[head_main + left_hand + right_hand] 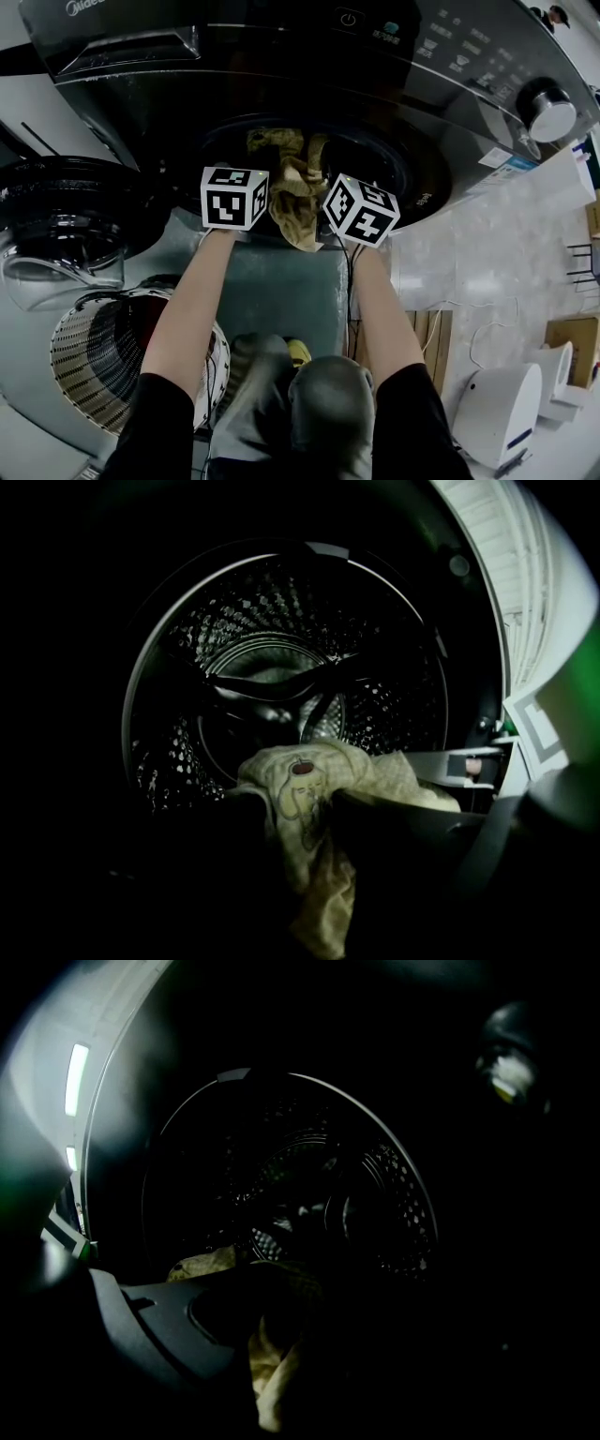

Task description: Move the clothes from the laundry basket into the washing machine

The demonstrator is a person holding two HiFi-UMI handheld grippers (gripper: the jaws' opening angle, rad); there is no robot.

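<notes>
Hanging over the washing machine (281,56) opening's rim at 6 o'clock: yellow cloth (298,211). Left gripper (300,803) and right gripper (291,1326) both part-open, with the cloth draped loosely between each pair of jaws.

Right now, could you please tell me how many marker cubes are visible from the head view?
2. The left cube and the right cube sit side by side in front of the washing machine, with a yellowish cloth hanging between them.

Two claws (314,832) (272,1340), one yellow garment (296,195), one washer (281,66), one basket (82,361).
</notes>
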